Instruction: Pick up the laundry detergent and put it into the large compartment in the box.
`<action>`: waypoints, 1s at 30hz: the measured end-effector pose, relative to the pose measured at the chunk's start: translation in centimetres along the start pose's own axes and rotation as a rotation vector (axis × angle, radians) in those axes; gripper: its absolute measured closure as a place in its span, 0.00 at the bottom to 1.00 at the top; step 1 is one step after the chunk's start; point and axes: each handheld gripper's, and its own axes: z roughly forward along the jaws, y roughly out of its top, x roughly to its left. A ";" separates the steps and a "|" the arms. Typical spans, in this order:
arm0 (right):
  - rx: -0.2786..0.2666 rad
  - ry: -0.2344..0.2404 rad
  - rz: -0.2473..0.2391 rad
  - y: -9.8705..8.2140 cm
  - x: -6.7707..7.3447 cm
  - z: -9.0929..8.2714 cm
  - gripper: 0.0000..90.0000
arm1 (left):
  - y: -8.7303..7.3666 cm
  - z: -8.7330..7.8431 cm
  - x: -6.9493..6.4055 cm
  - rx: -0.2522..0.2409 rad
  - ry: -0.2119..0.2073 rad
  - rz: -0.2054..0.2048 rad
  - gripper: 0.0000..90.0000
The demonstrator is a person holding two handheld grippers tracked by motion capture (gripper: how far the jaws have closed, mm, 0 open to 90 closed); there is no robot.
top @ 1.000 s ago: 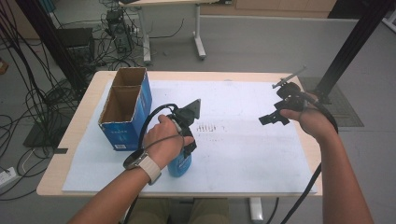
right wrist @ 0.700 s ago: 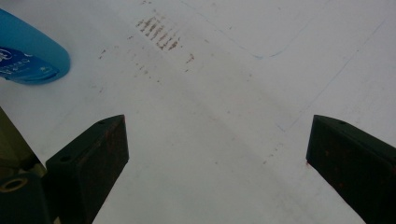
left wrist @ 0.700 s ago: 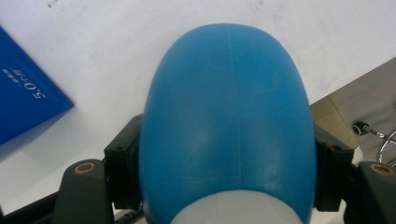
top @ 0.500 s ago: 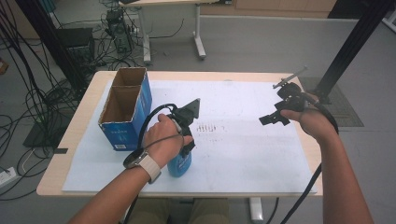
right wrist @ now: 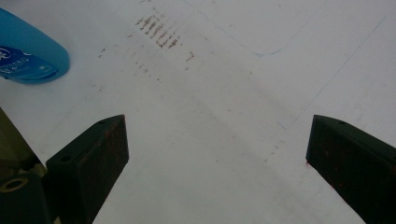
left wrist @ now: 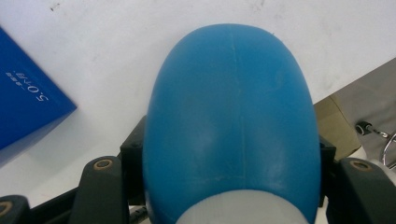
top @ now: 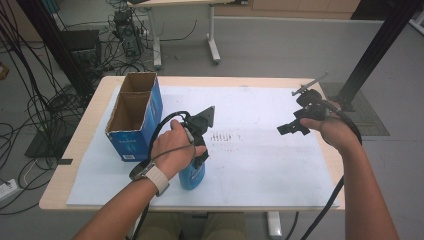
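Nothing has visibly shifted since the earlier frames: the left tool (top: 196, 150) stays clamped on the blue bottle (left wrist: 231, 121), which stands on the bench's white sheet (top: 260, 155) just beside the blue cardboard box (top: 134, 117). That box's two open compartments look empty; its side lettering and the bottle's label are too small to read. The right tool (right wrist: 215, 163) hovers over the sheet, jaws wide apart.

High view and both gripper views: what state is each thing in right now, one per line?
Blue bottle: clamped in the left gripper, low end at the white sheet.
Left gripper: shut on the blue bottle.
Right gripper: open, empty, above the white sheet.
Blue box: upright, top open, two compartments, contents not visible.
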 end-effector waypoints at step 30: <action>0.017 -0.005 0.004 0.3 0.1 -0.2 0.06 | -0.3 0.0 0.0 -0.011 0.000 0.004 0.43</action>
